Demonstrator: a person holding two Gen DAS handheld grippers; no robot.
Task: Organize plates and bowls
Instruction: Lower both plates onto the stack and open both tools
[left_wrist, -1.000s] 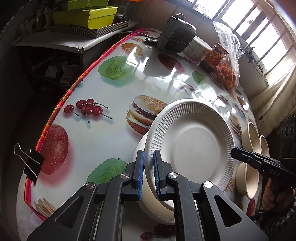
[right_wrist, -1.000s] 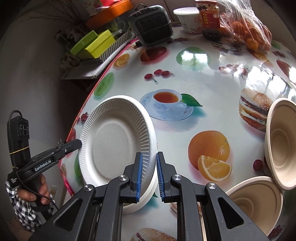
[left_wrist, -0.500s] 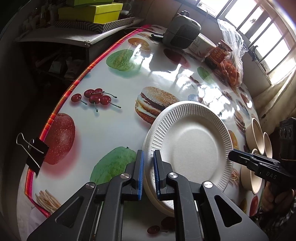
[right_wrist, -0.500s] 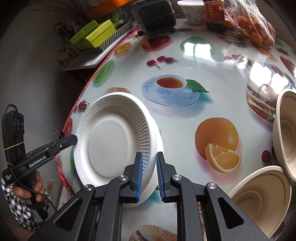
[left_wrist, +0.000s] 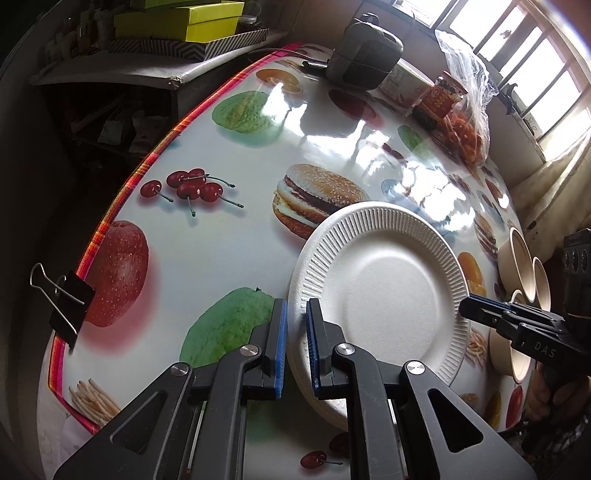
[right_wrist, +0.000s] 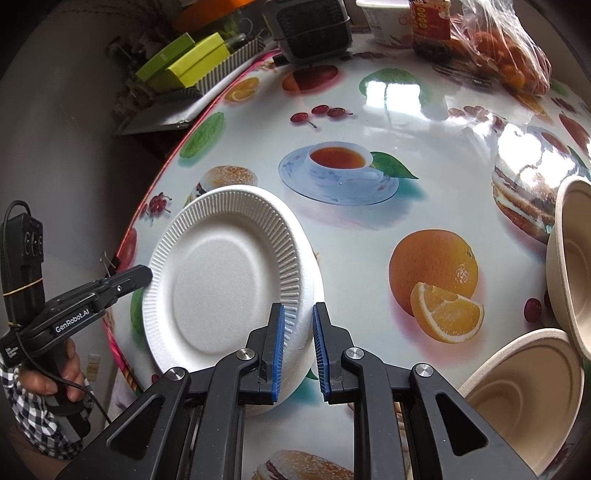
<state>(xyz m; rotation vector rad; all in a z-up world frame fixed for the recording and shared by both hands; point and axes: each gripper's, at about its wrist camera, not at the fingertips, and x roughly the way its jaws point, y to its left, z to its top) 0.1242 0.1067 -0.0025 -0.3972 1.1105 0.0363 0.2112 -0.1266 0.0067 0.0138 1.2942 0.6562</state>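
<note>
Down at six o'clock of the left wrist view, the left gripper straddles the near rim of the white ribbed foam plate, which sits on another white plate on the glossy fruit-printed tablecloth; a sliver of gap shows beside each blue pad, so whether the fingers actually pinch the rim I cannot tell. At three o'clock the right gripper reaches the plate's far edge, its jaws seen side-on and unreadable. Beige paper bowls stand cut off at three o'clock. If one side lets go or pulls away first, the light foam could skid off centre or drag the plate beneath toward the table edge at six o'clock. From the right wrist view, the right gripper has the plate rim between its fingers with the right pad standing clear, so it looks slackly parted rather than clamped. At nine o'clock the left gripper touches the opposite rim. How many plates lie underneath is hidden, and two beige bowls run out of frame at four o'clock.
</note>
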